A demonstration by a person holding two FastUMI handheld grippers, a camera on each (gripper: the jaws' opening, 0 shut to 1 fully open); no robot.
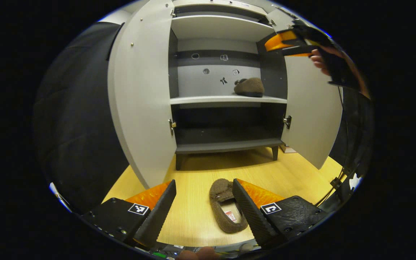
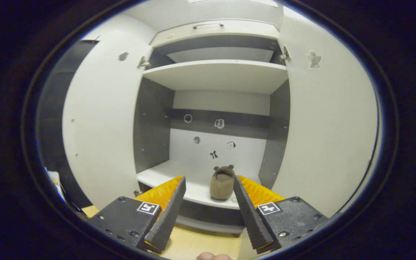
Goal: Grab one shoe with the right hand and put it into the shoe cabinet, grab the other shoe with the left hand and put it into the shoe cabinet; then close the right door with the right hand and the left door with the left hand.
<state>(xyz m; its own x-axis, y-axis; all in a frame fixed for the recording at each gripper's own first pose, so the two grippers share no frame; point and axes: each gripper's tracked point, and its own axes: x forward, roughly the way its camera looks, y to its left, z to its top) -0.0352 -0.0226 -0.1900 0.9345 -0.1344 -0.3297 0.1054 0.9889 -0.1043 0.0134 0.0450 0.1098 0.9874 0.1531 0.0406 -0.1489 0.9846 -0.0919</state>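
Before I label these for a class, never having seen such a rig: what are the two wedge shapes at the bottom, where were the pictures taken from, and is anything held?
The wedges are the fingers of handheld grippers; a person carries one in each hand, with a camera riding on each. In the left gripper view, the left gripper hangs open over a brown slipper on the floor, not gripping it. The right gripper is open too, facing the shoe cabinet, where the other slipper sits on the middle shelf. Both doors stand open. Nothing is held.
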